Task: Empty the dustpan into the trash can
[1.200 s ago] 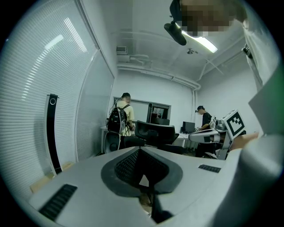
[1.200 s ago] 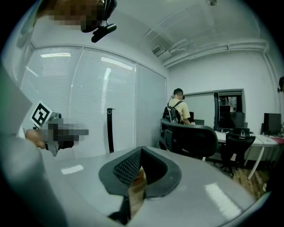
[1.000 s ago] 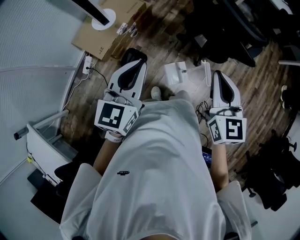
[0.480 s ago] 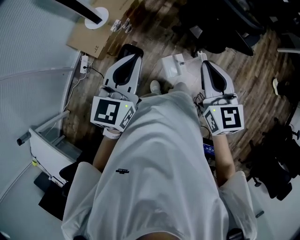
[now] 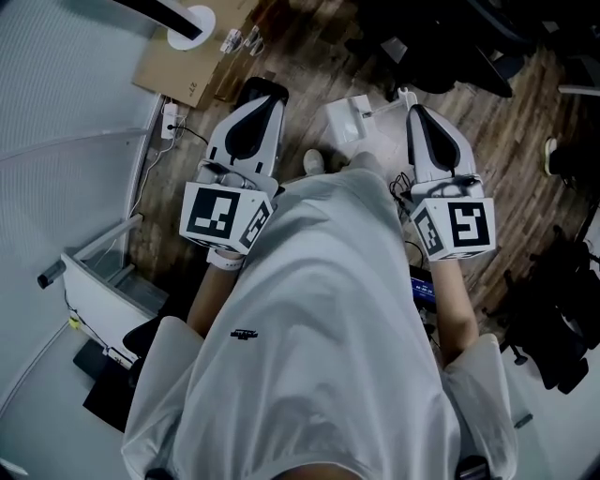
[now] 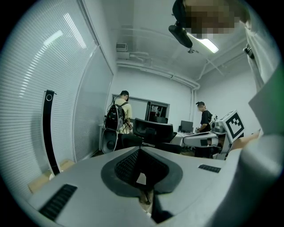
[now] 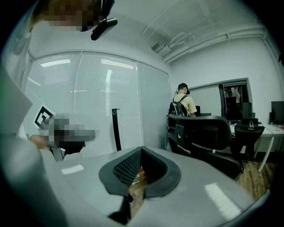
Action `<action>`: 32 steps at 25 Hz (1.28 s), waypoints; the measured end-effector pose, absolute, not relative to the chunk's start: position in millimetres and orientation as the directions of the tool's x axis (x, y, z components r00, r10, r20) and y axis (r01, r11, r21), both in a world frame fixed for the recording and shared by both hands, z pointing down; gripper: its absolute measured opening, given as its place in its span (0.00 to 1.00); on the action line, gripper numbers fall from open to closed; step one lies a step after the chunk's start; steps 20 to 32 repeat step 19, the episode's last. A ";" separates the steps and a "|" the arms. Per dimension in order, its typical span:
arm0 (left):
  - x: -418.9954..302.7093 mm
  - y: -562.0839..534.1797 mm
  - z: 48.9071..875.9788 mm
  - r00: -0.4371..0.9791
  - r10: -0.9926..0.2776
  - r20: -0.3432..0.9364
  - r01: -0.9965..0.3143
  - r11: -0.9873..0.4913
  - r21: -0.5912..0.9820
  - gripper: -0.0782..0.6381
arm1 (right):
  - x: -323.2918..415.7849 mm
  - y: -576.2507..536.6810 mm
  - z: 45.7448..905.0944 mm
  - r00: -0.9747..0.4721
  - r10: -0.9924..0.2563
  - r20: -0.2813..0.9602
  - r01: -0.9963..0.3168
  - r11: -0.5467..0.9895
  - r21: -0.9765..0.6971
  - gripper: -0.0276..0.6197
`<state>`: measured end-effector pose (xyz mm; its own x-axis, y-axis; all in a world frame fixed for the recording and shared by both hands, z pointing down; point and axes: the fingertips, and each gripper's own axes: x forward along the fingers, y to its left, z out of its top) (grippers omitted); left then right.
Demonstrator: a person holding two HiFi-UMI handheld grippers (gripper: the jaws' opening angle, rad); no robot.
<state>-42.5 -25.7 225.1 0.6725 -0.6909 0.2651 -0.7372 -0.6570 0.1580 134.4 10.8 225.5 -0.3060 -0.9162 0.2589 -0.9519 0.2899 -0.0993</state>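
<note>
In the head view I hold both grippers level in front of my white shirt, above a wood floor. My left gripper (image 5: 265, 91) is shut with nothing in it, and my right gripper (image 5: 415, 111) is shut and empty too. Between their tips a white dustpan-like object (image 5: 349, 120) lies on the floor by my shoe (image 5: 313, 161). In the left gripper view the left gripper (image 6: 141, 154) has its jaws pressed together and faces an office. In the right gripper view the right gripper (image 7: 141, 154) is shut the same way. I cannot make out a trash can.
A cardboard sheet (image 5: 192, 70) and a white round base (image 5: 191, 16) lie at the far left, with a power strip (image 5: 170, 122) beside a curved white wall. Black office chairs (image 5: 441, 47) stand ahead. Two people (image 6: 119, 111) stand at desks farther off.
The head view has shifted slightly. Both grippers stay shut and keep nearly the same place in front of my body.
</note>
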 end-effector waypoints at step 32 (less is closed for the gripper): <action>-39.4 -17.2 225.6 0.702 -0.657 0.274 -0.707 -0.690 0.155 0.12 | 117.6 22.8 222.5 -0.326 -0.914 0.243 -0.945 0.315 -0.086 0.06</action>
